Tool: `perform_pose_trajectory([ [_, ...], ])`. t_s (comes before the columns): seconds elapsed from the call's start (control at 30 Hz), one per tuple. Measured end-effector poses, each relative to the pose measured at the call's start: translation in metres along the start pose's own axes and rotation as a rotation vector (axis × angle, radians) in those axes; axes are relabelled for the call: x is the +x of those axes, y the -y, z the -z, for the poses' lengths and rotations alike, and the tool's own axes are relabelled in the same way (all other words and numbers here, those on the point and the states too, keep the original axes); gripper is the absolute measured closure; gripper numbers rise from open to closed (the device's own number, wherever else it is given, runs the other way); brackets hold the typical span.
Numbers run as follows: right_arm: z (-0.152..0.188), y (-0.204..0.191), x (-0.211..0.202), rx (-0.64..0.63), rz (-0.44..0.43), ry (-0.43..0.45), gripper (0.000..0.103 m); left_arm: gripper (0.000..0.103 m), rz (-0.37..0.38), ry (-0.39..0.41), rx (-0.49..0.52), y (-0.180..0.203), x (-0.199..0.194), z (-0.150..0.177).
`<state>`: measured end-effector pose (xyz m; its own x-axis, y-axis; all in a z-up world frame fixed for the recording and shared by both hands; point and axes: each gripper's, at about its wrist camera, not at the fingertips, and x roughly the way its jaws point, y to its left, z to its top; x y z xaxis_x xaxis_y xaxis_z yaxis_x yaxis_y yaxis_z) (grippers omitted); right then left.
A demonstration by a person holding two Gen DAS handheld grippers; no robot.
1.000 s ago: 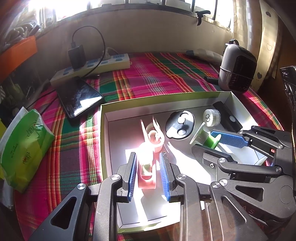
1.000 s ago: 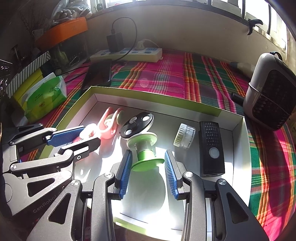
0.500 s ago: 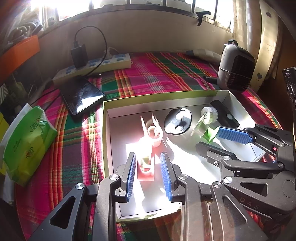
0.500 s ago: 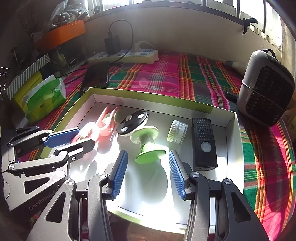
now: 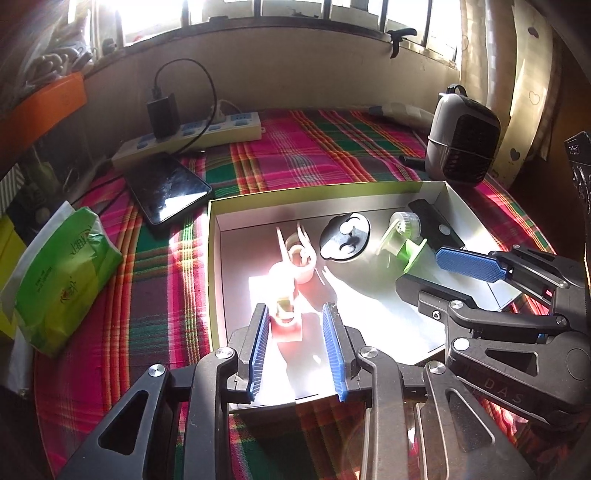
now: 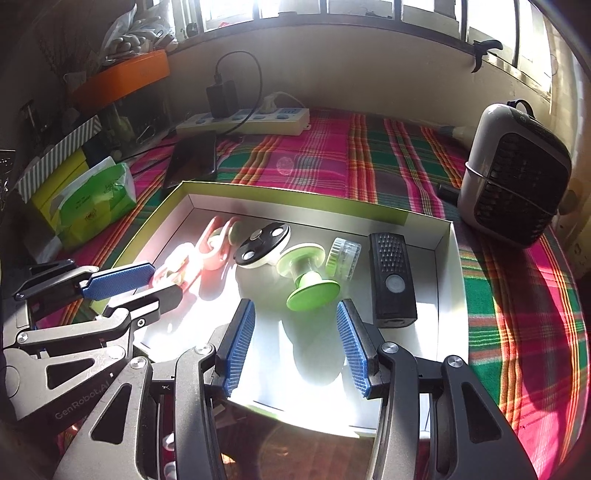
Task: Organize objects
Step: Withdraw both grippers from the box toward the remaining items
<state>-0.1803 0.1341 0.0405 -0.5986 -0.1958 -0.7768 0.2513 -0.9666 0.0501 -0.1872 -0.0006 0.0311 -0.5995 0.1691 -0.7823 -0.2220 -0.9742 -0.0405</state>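
With the left gripper (image 5: 295,343) opening off the pink clip (image 5: 282,314) and the right gripper (image 6: 295,345) gaping empty behind the green spool (image 6: 308,277), both fingers needed to back out of the box (image 6: 448,266) squarely.

1. Hard sunlight pours through the windows (image 5: 280,22) behind.
2. Glare bleaches the box floor (image 5: 280,295) and the pink items there.
3. Sharp shadows stripe the cloth (image 6: 517,295).
4. Fisheye edges bend and darken.
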Motion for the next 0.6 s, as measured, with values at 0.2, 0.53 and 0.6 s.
perform_pose_trajectory([
  [0.2, 0.004, 0.001, -0.008, 0.008, 0.005, 0.017, 0.055, 0.075, -0.013, 0.013, -0.002, 0.004, -0.008, 0.005],
  [0.53, 0.014, 0.002, -0.023, 0.015, 0.021, 0.044, 0.055, 0.075, -0.006, 0.027, -0.013, 0.007, -0.021, 0.015],
  [0.6, 0.016, 0.003, -0.026, 0.019, 0.022, 0.049, 0.055, 0.075, -0.007, 0.030, -0.015, 0.007, -0.024, 0.017],
])
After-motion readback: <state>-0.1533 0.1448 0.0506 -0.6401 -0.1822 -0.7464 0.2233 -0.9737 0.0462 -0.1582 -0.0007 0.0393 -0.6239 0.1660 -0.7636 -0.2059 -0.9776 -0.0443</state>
